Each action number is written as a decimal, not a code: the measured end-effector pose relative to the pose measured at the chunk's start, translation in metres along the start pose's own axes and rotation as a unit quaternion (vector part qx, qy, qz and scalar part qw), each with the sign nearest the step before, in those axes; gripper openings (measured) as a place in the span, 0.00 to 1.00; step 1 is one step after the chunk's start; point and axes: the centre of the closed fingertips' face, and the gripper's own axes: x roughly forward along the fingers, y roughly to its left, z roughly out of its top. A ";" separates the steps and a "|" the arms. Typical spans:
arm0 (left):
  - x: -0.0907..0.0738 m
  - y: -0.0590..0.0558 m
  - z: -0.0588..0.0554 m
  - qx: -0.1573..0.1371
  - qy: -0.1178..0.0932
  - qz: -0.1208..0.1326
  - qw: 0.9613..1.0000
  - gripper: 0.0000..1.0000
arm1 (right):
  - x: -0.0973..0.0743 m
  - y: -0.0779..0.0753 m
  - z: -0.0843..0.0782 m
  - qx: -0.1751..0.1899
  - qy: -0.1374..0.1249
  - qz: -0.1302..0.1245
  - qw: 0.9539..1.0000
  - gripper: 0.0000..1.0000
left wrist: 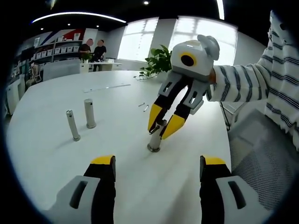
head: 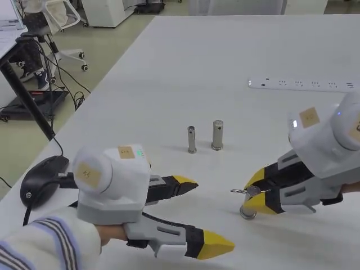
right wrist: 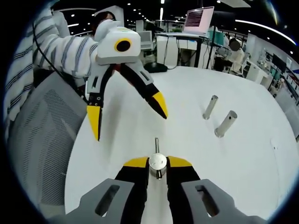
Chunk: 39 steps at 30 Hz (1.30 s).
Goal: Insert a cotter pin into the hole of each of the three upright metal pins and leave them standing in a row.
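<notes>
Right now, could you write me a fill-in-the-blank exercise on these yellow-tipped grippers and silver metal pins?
The jaws of the yellow-tipped left gripper are ___. Clear of both grippers, ___ silver cylindrical metal pins stand upright. The right gripper is ___ on the third pin, which carries a thin wire cotter pin.
Missing: open; two; shut.

left gripper jaws spread wide, right gripper clamped

- The head view looked forward and down across the white bench from above both grippers.
- The left gripper view sat low over the bench, facing the right gripper close ahead.
- The right gripper view faced the left gripper, with a pin close between its own jaws.
- All three shared two standing pins.
</notes>
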 end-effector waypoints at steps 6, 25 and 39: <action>-0.002 0.001 0.000 -0.001 0.000 0.002 1.000 0.73 | 0.003 0.002 -0.004 0.001 0.002 0.000 1.000 0.24; -0.016 0.021 0.003 -0.013 -0.003 0.029 1.000 0.73 | -0.034 0.001 -0.002 0.094 -0.075 -0.056 0.991 0.36; -0.023 0.035 0.005 -0.024 -0.003 0.047 0.999 0.71 | -0.065 0.023 -0.010 0.174 -0.123 -0.112 0.971 0.49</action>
